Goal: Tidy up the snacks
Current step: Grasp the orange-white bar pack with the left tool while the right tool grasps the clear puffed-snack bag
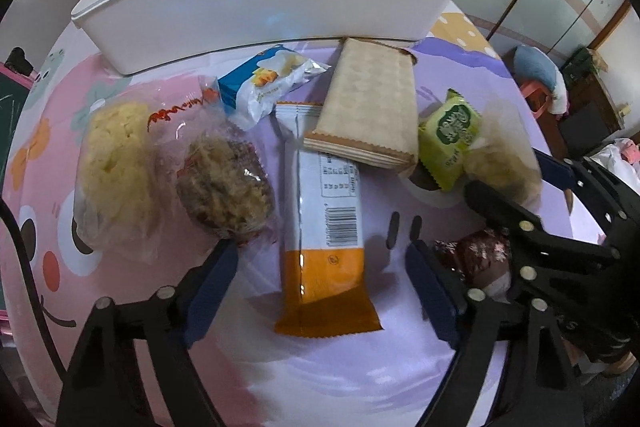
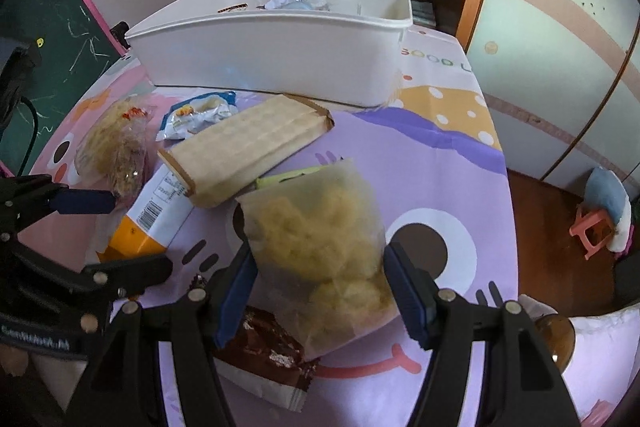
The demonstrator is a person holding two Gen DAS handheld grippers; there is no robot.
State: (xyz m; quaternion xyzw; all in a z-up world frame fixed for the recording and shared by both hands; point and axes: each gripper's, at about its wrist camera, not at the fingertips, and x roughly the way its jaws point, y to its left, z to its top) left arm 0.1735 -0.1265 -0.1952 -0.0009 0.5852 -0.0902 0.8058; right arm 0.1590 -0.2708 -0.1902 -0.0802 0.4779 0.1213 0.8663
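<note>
A white bin (image 1: 256, 7) stands at the back of the table, with a few snacks inside; it also shows in the right wrist view (image 2: 272, 55). Snacks lie in front of it. My left gripper (image 1: 322, 279) is open, its fingers on either side of an orange-and-white bar (image 1: 324, 227). A tan cracker pack (image 1: 370, 103) lies across the bar's far end. My right gripper (image 2: 320, 287) is open around a clear bag of yellow puffs (image 2: 320, 247) and shows at the right of the left wrist view (image 1: 516, 183).
Two clear-wrapped cakes (image 1: 116, 163) (image 1: 224, 187) lie left, a blue-and-white packet (image 1: 268, 79) behind them. A green packet (image 1: 452, 135) and a brown chocolate wrapper (image 2: 264, 347) lie near the right gripper. The table's right edge (image 2: 504, 187) drops to the floor with a pink stool (image 2: 596, 227).
</note>
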